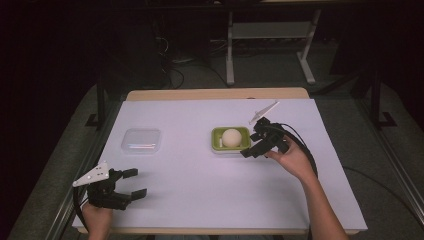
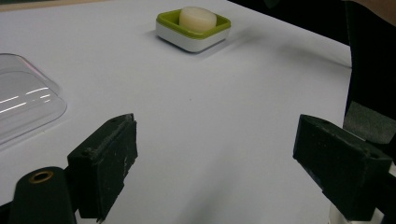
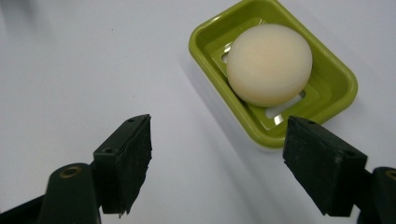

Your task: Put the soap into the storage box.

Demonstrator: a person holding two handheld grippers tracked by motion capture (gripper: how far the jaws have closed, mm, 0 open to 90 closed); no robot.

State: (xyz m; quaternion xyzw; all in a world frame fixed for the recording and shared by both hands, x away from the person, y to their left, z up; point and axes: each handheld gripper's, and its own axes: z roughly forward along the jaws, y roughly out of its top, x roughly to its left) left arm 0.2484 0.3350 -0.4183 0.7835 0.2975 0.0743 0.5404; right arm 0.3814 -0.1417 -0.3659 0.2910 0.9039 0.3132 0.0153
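R gripper jaws spread, empty, just right of green dish w/ round soap mid-table. Looks like approach step; next you'd close in on the soap. L gripper spread, idle near-left; clear lid sits left

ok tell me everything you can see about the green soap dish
The green soap dish is a rounded rectangle, glossy like plastic, lime green inside with a white outer base. Its floor has slotted openings. A round, cream soap bar rests in it. It sits flat on the white table cover, right of the clear lid. The right gripper is open beside it, not touching.
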